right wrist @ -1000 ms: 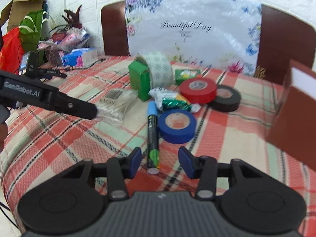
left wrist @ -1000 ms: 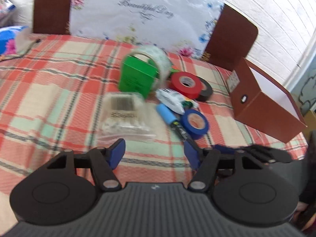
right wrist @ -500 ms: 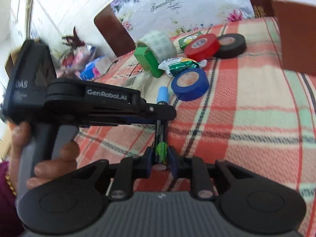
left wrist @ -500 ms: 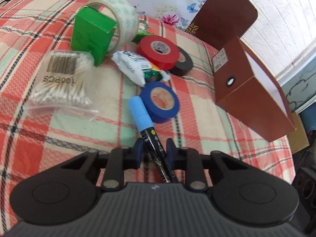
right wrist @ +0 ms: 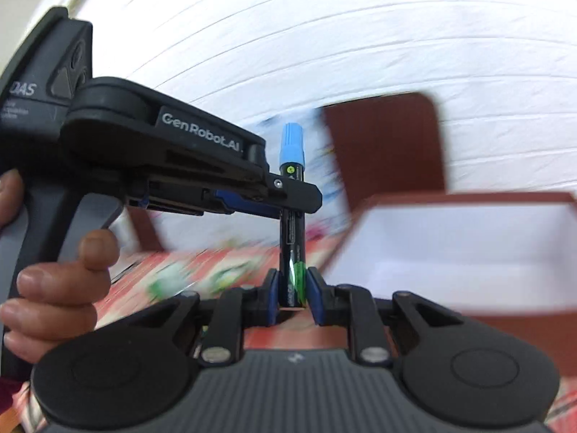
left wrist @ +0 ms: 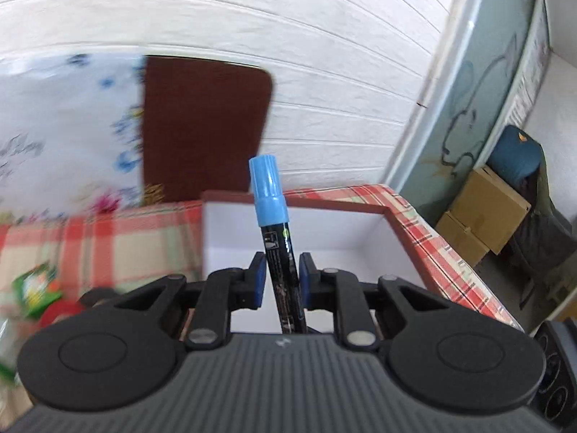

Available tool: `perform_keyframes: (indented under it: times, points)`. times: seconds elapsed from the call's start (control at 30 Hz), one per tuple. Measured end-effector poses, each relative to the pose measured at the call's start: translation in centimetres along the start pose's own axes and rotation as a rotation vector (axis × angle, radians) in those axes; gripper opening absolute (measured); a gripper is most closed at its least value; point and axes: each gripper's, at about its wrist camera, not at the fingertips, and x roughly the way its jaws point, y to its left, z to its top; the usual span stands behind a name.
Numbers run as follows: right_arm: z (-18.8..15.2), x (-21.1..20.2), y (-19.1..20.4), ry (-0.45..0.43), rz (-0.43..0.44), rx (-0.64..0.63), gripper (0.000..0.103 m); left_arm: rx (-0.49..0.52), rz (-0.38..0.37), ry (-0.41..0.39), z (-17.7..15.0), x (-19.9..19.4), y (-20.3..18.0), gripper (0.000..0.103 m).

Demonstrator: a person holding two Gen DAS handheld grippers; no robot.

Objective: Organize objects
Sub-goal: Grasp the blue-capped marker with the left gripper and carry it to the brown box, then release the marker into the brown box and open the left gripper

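Observation:
A black marker with a light-blue cap [left wrist: 268, 191] is held off the table by both grippers at once. My left gripper [left wrist: 281, 270] is shut on the middle of its barrel, its jaws still closing tight. My right gripper [right wrist: 293, 288] is shut on the green-labelled tail end [right wrist: 293, 249]. In the right wrist view the left gripper [right wrist: 288, 195] crosses from the left, held by a hand [right wrist: 54, 288]. The brown box with a white inside [left wrist: 335, 207] stands open just beyond the marker and sits to the right [right wrist: 450, 245] in the right wrist view.
The plaid tablecloth [left wrist: 108, 245] carries a green snack packet [left wrist: 36, 285] and a red tape roll [left wrist: 57, 315] at the blurred left. A brown chair back [left wrist: 202, 126] stands behind the table against the white wall. Cardboard boxes [left wrist: 483, 223] sit on the floor at right.
Both grippers closed on the marker as it lay on the cloth, then lifted it and swung it right toward the brown box. The other objects have slid out of view to the left.

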Motion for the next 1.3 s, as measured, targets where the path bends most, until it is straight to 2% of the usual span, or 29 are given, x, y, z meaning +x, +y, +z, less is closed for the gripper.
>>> perform_keyframes:
  times: [0.1,0.2,0.23,0.3,0.33,0.47,0.57,0.67,0.73,0.8,0.83,0.93,1.1,1.2,1.3]
  points:
    - [1.3,2.2,-4.0,0.029,-0.080,0.042,0.018,0.039,0.005,0.043,0.5,4.5,-1.3,0.021]
    - [1.4,5.2,-6.9,0.097,-0.121,0.071,0.018,0.034,0.038,0.098,0.2,8.2,-0.8,0.021]
    - [1.4,6.1,-7.6,0.111,-0.125,0.073,0.020,0.033,0.062,0.113,0.0,9.1,-0.5,0.022]
    - [0.8,7.4,-8.3,0.127,-0.153,0.059,0.031,0.026,0.108,0.143,-0.7,10.2,0.4,0.027]
    - [0.8,7.6,-8.5,0.113,-0.168,0.052,0.039,0.024,0.119,0.153,-0.8,10.2,0.5,0.031]
    - [1.1,7.0,-9.3,0.039,-0.195,0.093,0.039,0.032,0.147,0.130,-1.2,7.8,1.1,0.032]
    - [0.8,6.3,-8.6,0.010,-0.218,0.108,0.039,0.046,0.163,0.064,-1.3,4.2,0.9,0.033]
    - [1.3,5.1,-8.1,-0.047,-0.237,0.090,0.039,0.032,0.186,-0.009,-2.0,0.3,1.5,0.039]
    - [0.7,4.1,-6.5,-0.079,-0.240,0.046,0.041,-0.005,0.197,-0.035,-3.1,-2.2,3.1,0.039]
    - [-0.3,1.7,-3.3,-0.089,-0.203,-0.006,0.041,-0.054,0.229,-0.038,-4.9,-4.9,5.5,0.039]
    - [-0.7,1.9,-2.3,-0.080,-0.180,-0.037,0.041,-0.080,0.258,-0.037,-5.8,-6.0,6.9,0.039]
    - [-3.5,3.0,2.7,0.001,-0.102,-0.127,0.041,-0.163,0.367,-0.024,-8.9,-10.0,11.6,0.039]
    - [-7.3,7.2,8.2,0.186,0.036,-0.172,0.040,-0.305,0.484,-0.016,-13.1,-15.9,18.4,0.038]
    - [-8.8,7.8,12.1,0.235,0.095,-0.246,0.040,-0.369,0.509,-0.029,-14.9,-18.1,21.1,0.038]
    - [-9.8,8.3,16.2,0.261,0.158,-0.348,0.042,-0.403,0.476,-0.026,-15.7,-18.5,22.8,0.038]
